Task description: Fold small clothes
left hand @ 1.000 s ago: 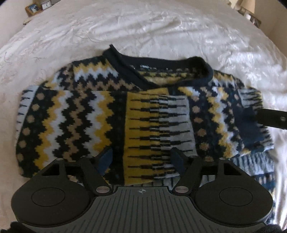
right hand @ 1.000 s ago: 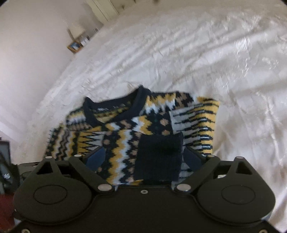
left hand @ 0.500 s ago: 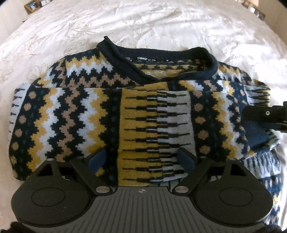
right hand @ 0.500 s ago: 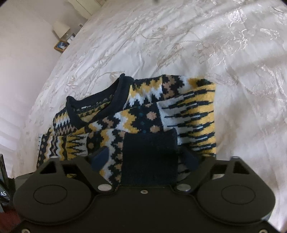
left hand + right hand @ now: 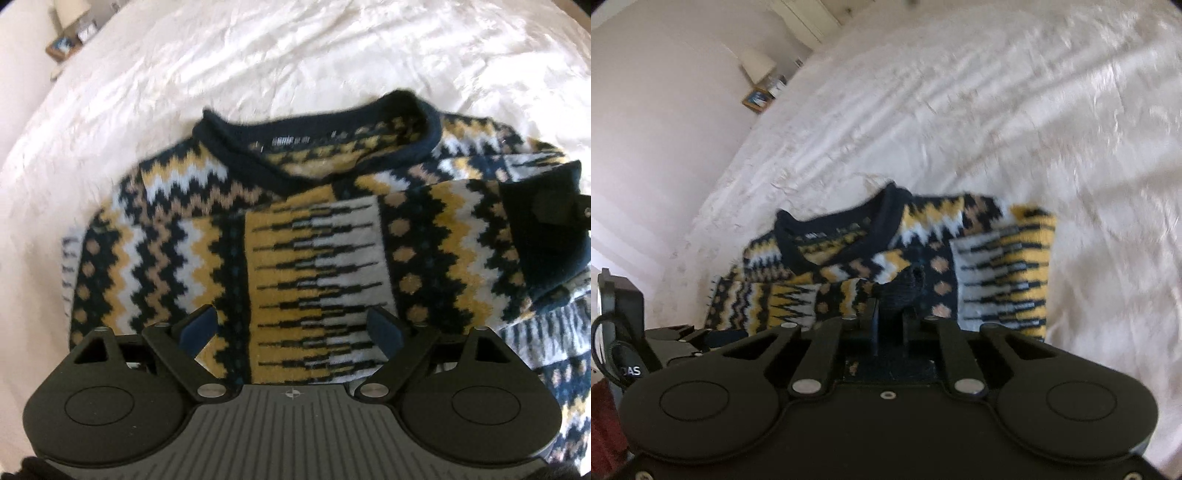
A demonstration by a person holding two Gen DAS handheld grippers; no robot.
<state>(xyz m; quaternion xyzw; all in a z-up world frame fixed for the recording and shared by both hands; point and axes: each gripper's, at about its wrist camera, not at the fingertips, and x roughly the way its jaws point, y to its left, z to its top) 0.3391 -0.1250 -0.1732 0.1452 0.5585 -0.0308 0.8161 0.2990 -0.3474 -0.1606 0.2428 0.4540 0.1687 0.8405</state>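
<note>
Across the middle of my left wrist view lies the sweater (image 5: 314,251), a navy, yellow, white and tan zigzag knit spread on the white bedspread (image 5: 258,62), its navy collar (image 5: 317,147) toward the top of the frame. One sleeve is folded sideways over the chest, and its dark cuff (image 5: 543,236) sits at the right edge. My left gripper (image 5: 291,328) hangs over the lower part of the knit with its jaws wide; its blue pads (image 5: 197,326) stand apart with only flat fabric below them, gripping nothing.

At the right edge of that same view I see the tip of my right gripper (image 5: 569,210) on the cuff. From the right wrist camera, the right gripper (image 5: 892,314) has just been closing, and its jaws now pinch the bunched navy cuff (image 5: 905,291) at lower centre. Beyond it the sweater (image 5: 960,258) fills mid-frame. A small framed picture (image 5: 757,98) stands in the upper left by the wall.
</note>
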